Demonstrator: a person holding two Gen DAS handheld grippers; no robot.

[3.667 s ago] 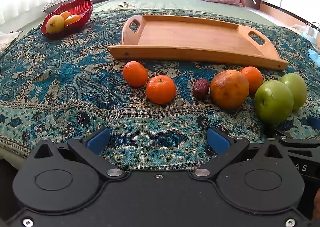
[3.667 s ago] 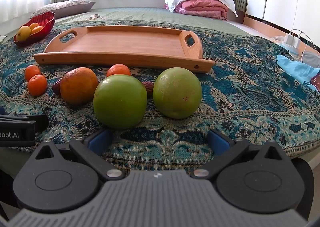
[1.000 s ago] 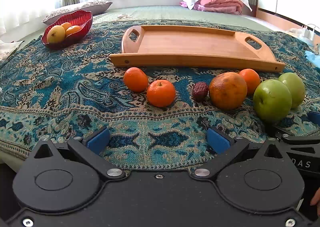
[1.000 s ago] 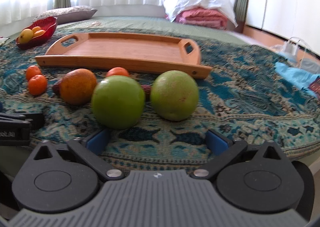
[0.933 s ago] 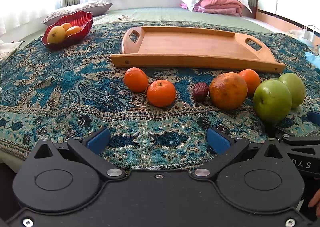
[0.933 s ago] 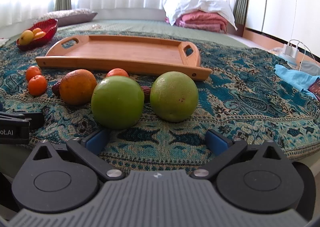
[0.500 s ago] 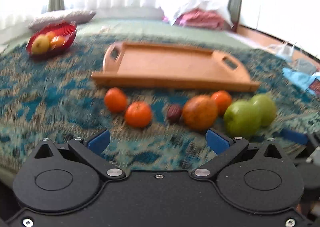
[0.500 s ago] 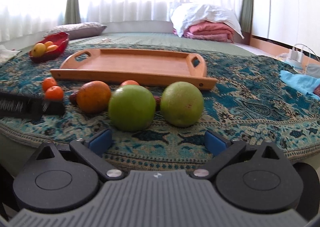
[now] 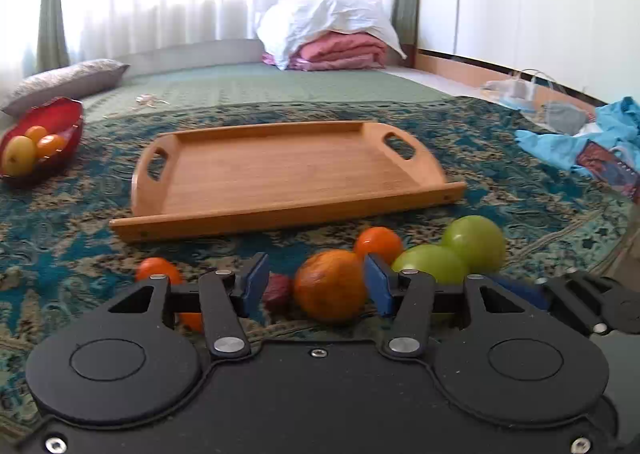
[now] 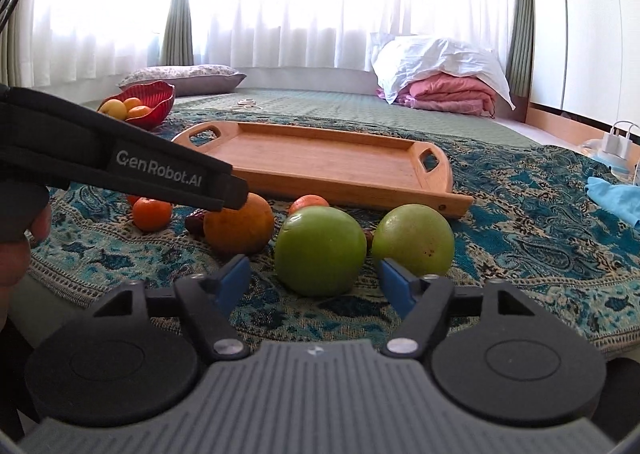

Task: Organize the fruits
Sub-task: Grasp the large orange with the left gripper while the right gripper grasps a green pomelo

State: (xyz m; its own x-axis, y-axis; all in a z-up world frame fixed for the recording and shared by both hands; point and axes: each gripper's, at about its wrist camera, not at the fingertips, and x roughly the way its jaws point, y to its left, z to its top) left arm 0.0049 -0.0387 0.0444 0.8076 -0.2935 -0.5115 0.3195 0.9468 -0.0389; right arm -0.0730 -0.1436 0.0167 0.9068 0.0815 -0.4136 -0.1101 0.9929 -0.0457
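1. The left gripper [image 9: 316,284] has its jaws closing, with the big orange [image 9: 331,285] and a dark red date [image 9: 277,291] seen in the gap between its blue pads [image 9: 375,286]; the pads are not pressing on the orange, so nothing is gripped.
2. The right gripper [image 10: 314,282] is closing too, its pads on either side of the nearer green apple [image 10: 320,250] without touching it.
3. Only the right wrist view shows the left gripper from outside [image 10: 120,165], its tip over the big orange [image 10: 239,228], and a hand [image 10: 16,250] at the left edge.
4. Only the left wrist view shows the blue clothing [image 9: 588,141] in full at the right.
5. Both views show the bare wooden tray [image 9: 288,169] behind the row of fruit on the patterned cloth [image 9: 60,221], and the red bowl [image 9: 48,121] of fruit far left.
6. The second green apple [image 10: 414,240] lies just beside the first.
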